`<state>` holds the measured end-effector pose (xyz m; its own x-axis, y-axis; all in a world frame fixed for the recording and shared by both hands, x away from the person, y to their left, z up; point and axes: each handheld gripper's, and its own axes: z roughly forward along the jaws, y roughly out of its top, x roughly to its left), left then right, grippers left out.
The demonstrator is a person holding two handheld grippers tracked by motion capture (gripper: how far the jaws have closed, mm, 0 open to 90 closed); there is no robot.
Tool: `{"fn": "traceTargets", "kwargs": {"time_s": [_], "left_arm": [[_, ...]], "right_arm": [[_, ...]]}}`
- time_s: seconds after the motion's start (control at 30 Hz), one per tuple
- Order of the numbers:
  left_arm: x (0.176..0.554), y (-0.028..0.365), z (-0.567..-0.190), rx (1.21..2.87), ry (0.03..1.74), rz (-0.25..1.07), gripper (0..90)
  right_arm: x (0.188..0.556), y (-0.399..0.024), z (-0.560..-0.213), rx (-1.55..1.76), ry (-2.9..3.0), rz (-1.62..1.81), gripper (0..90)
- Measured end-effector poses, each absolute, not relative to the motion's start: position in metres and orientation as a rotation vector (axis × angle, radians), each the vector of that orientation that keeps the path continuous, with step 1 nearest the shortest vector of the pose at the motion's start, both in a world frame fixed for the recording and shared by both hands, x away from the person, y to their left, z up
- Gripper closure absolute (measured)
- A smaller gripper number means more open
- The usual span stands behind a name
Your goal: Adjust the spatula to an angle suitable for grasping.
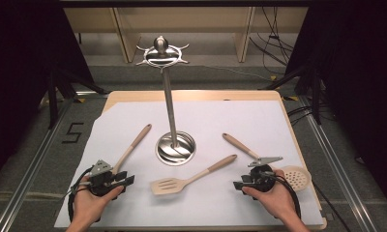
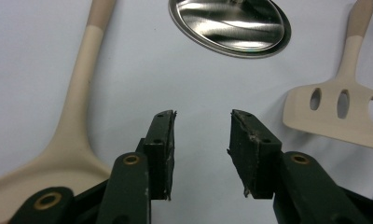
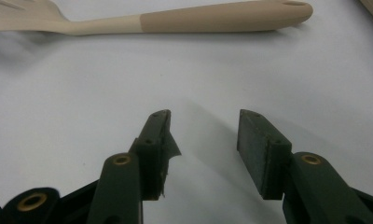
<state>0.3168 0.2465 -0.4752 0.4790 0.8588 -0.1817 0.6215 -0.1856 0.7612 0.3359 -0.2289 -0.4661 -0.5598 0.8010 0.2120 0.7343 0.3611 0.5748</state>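
On the white sheet covering the bench (image 1: 133,212) lie three cream silicone utensils with tan wooden-looking handles: a long spoon (image 1: 131,148) just beside the left claw (image 1: 128,181), its smooth rounded bowl at that claw's left in the left gripper view; a slotted turner (image 1: 191,178) with three oval slots in its flat blade, lying between the two hands; and a round perforated skimmer (image 1: 297,177) under the right hand. Behind them stands a polished steel utensil stand (image 1: 175,147) with a round dished base, upright rod and hooked crown. The left claw's jaws stand apart over bare sheet, and the right claw (image 1: 237,184) likewise gapes wide with nothing between its pads, the turner's handle lying beyond it.
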Motion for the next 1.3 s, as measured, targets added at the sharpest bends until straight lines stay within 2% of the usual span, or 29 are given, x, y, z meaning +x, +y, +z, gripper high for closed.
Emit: {"fn": "traceTargets", "kwargs": {"time_s": [0.23,0.43,0.5,0.57,0.77,1.07,1.3], "left_arm": [[0.315,0.246,-0.473,1.94,1.226,0.357,63.3],[0.318,0.269,-0.455,1.921,1.312,0.448,78.8],[0.321,0.285,-0.449,1.915,1.37,0.517,83.9],[0.326,0.309,-0.444,1.999,1.437,0.577,88.7],[0.333,0.336,-0.465,2.009,1.596,0.53,89.1],[0.346,0.342,-0.471,2.053,1.608,0.47,88.9],[0.343,0.334,-0.466,2.168,1.56,0.446,89.1]], "right_arm": [[0.335,-0.229,-0.464,1.42,2.505,0.962,55.0],[0.333,-0.228,-0.462,1.481,2.495,0.974,55.6],[0.333,-0.228,-0.463,1.483,2.497,0.975,55.6],[0.333,-0.228,-0.463,1.482,2.498,0.975,55.6],[0.335,-0.228,-0.464,1.419,2.502,0.967,55.7],[0.337,-0.229,-0.466,1.425,2.509,0.96,55.9],[0.336,-0.229,-0.464,1.469,2.569,0.974,56.0]]}}
